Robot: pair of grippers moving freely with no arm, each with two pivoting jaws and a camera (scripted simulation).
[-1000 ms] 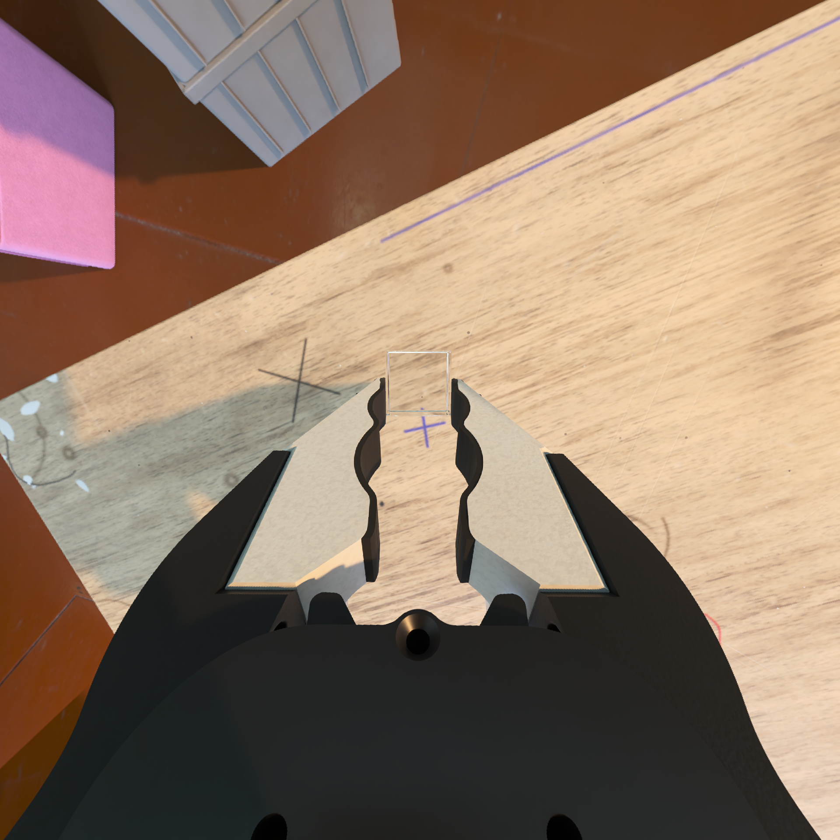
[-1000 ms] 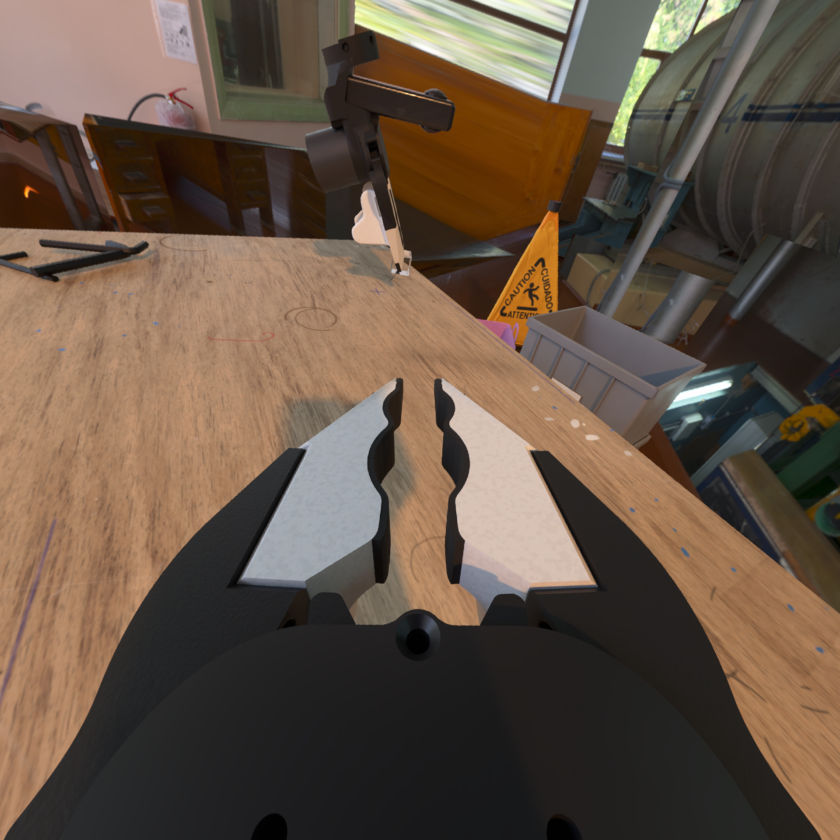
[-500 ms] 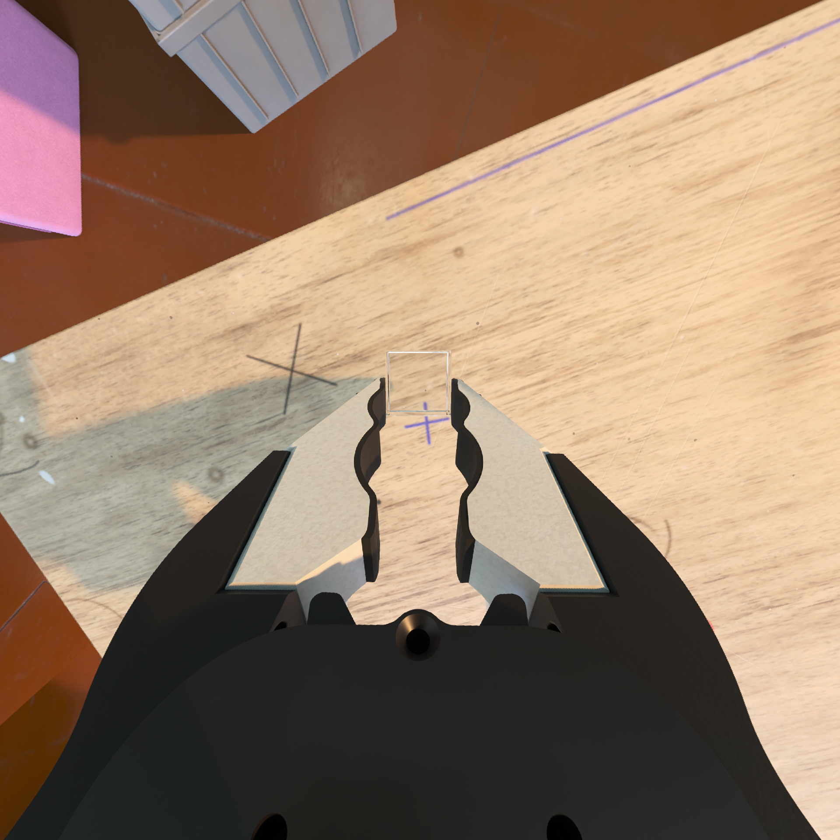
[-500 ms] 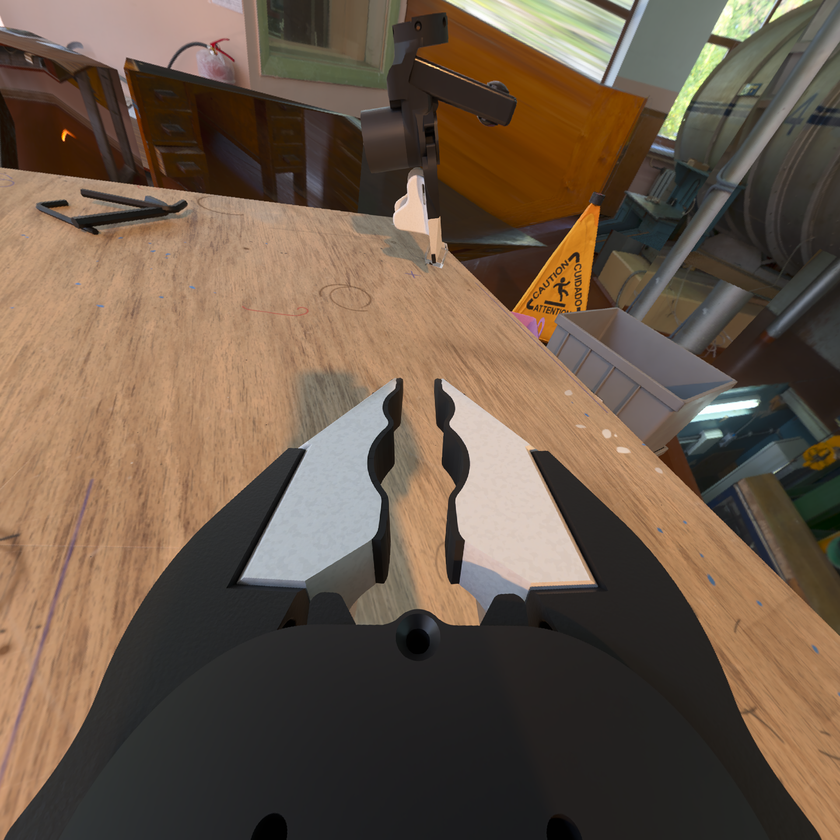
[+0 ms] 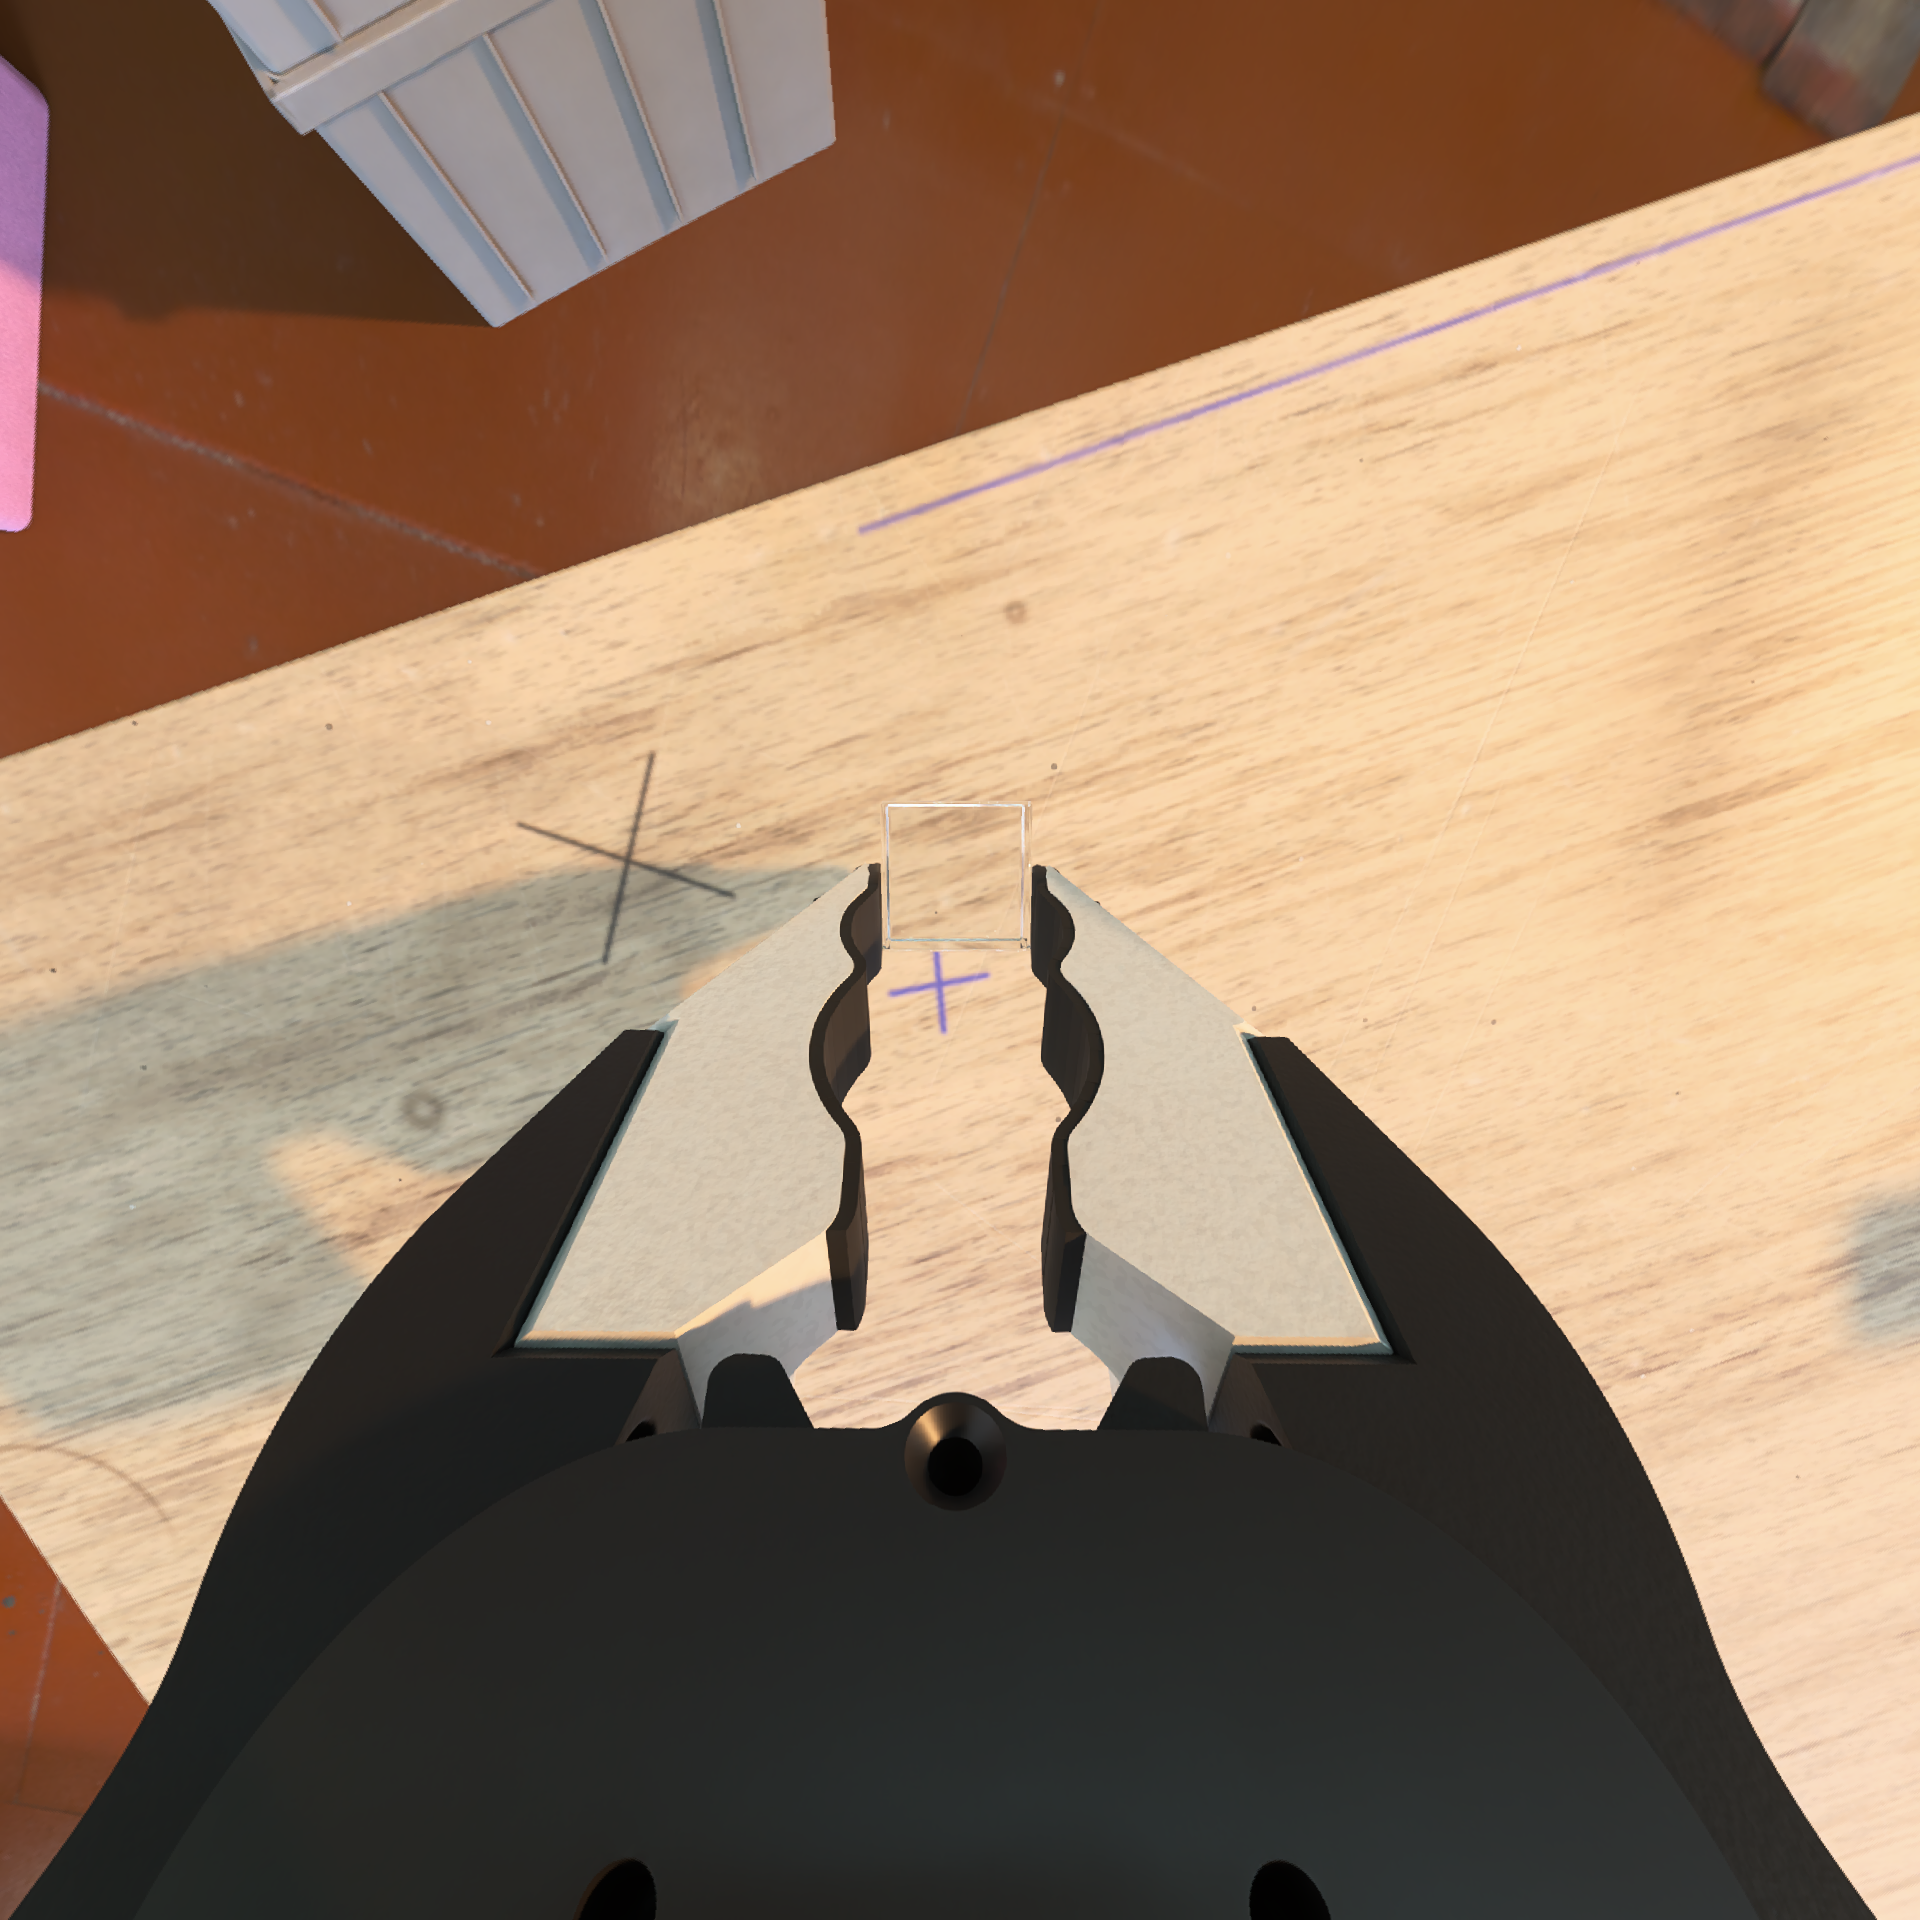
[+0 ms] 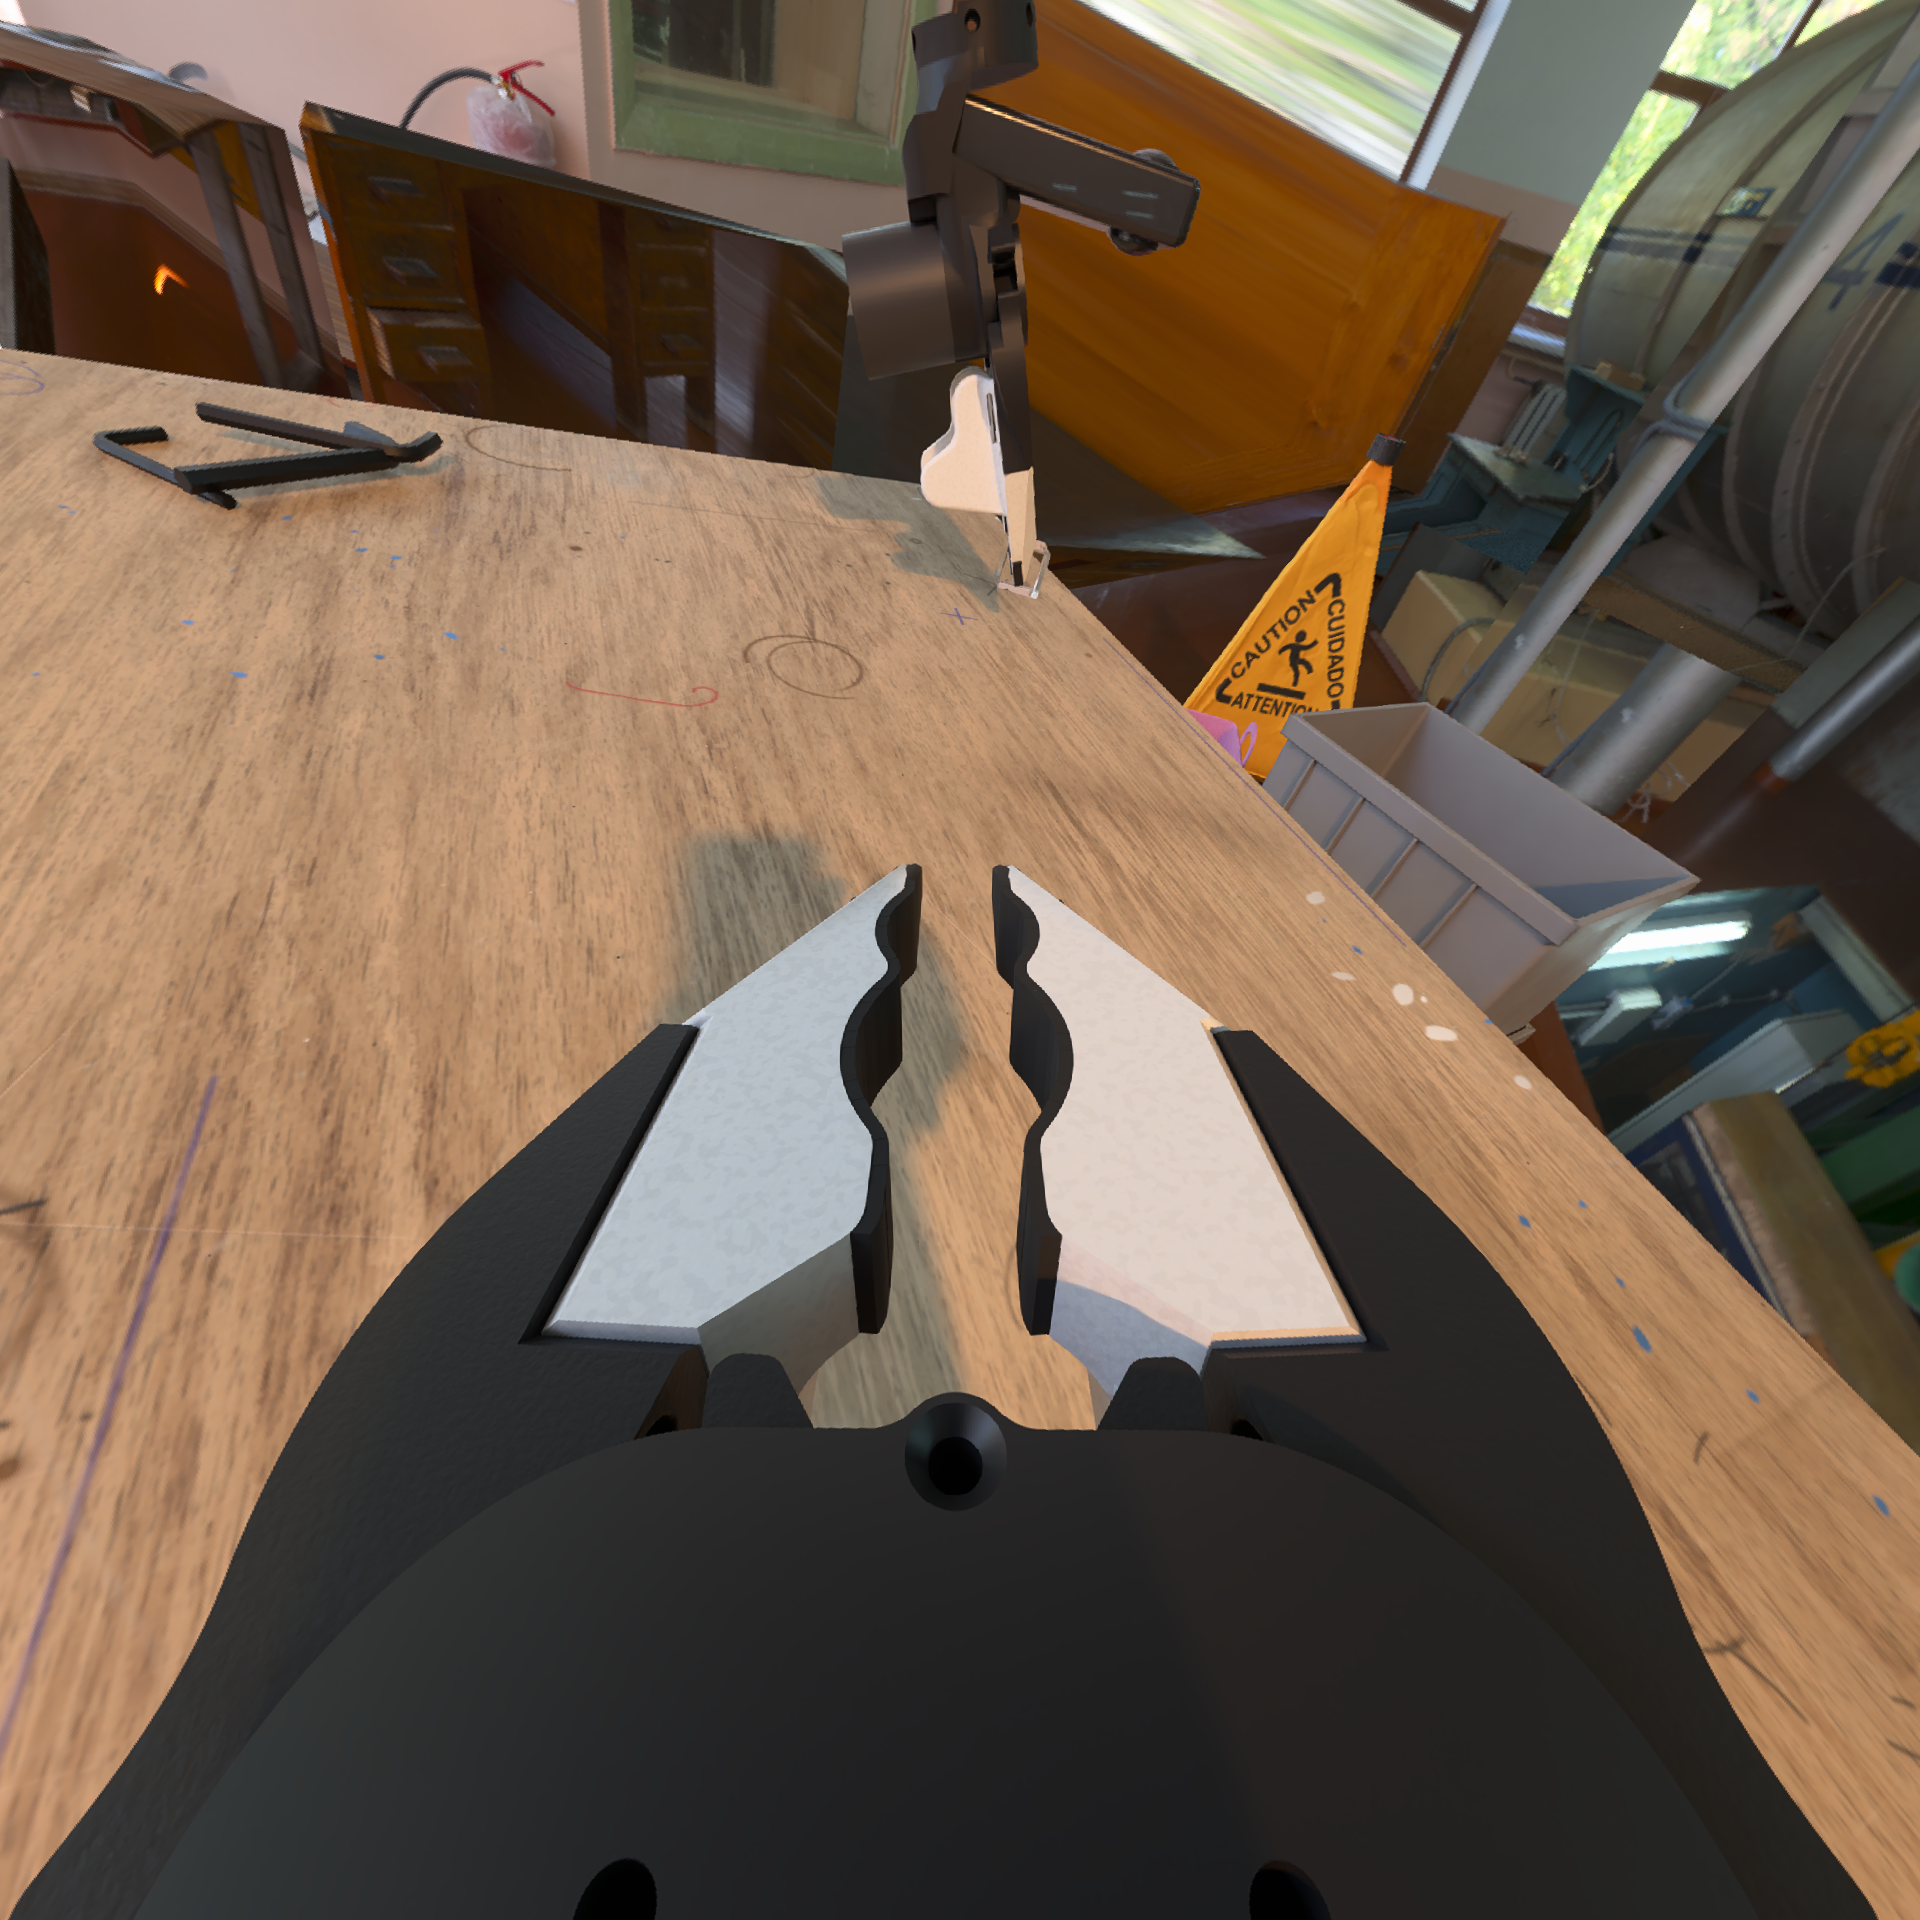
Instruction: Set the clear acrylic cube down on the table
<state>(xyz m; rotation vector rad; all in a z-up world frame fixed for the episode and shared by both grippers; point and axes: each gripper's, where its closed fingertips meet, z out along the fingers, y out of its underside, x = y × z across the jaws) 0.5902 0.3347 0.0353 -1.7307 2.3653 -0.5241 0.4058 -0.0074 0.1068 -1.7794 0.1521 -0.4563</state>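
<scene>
The clear acrylic cube (image 5: 956, 873) is pinched between the tips of my left gripper (image 5: 956, 888), which points down at the wooden table (image 5: 1455, 831). The cube is just past a small purple cross (image 5: 940, 987) and close to the table's edge. In the right wrist view the left gripper (image 6: 1013, 561) stands upright at the far right edge, with the cube (image 6: 1027, 584) right at the table surface; I cannot tell whether it touches. My right gripper (image 6: 956, 878) hovers low over the table (image 6: 416, 831), its jaws nearly together and empty.
A grey bin (image 5: 582, 135) and a pink block (image 5: 16, 312) are on the brown floor beyond the table edge. The bin (image 6: 1455, 831) and a yellow caution sign (image 6: 1299, 644) stand to the right. A black folded tool (image 6: 270, 457) lies far left.
The left gripper, still holding the cube, has come lower to the table and shifted a little along its edge. The right gripper's view has swung slightly; its jaws are unchanged.
</scene>
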